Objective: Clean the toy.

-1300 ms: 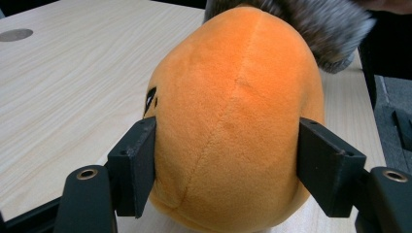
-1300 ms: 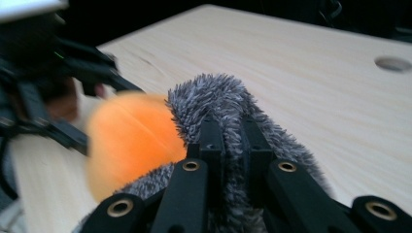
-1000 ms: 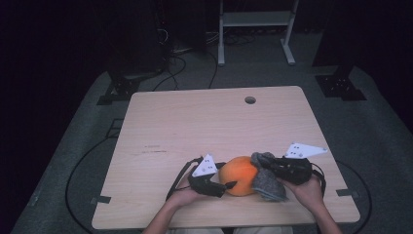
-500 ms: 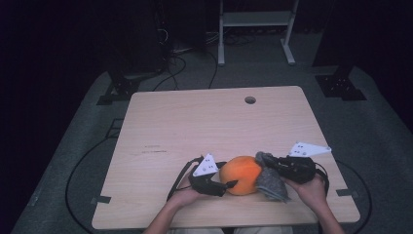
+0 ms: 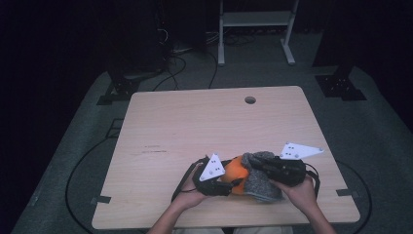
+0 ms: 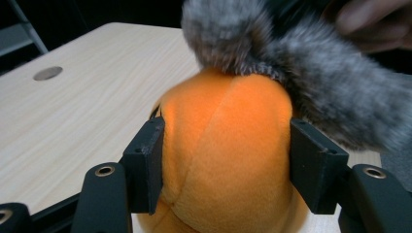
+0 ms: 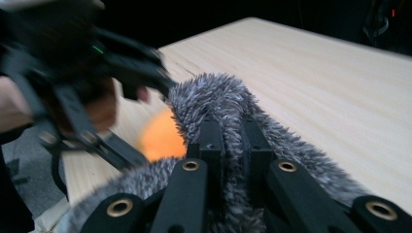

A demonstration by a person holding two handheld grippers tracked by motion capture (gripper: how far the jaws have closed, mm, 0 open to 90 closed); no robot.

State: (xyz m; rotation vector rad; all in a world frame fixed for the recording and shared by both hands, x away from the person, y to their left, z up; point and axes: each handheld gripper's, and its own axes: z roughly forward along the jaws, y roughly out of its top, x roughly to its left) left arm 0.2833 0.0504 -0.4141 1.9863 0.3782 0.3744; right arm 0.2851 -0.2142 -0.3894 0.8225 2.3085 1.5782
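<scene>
**Orange plush pinched left, grey fuzzy cover clamped right, both low-centre**

I've got the left tool (image 5: 229,183) low-centre in the high view, w/ its jaws closed on the orange plush ball (image 5: 235,168). In the left gripper view both pads press the ball's sides (image 6: 228,155), one at lower left, one at lower right of frame. Those jaws have just been closing further, ball between them the whole way.

My right tool (image 5: 255,168) sits just right of it, pressed together on a fold of the grey fuzzy cover (image 5: 260,178). In the right gripper view the fur (image 7: 228,111) is squeezed betw. the two jaws at bottom centre, and the orange ball (image 7: 163,138) peeks out at mid-left, blurred.

Container-wise: the grey cover acts as a pouch, draped over the top and right side of the ball; orange shows at the left side. In the left gripper view the fur (image 6: 301,82) caps the ball across the upper right. Can't tell how far the ball is inside.

Vs. the earlier frames: ball + cover stay at the same spot near the bottom edge of the wooden surface (image 5: 195,126), and less orange is exposed now. Both hands look slightly higher in frame. Surface's cable hole (image 5: 250,100) at upper centre, unchanged.
</scene>
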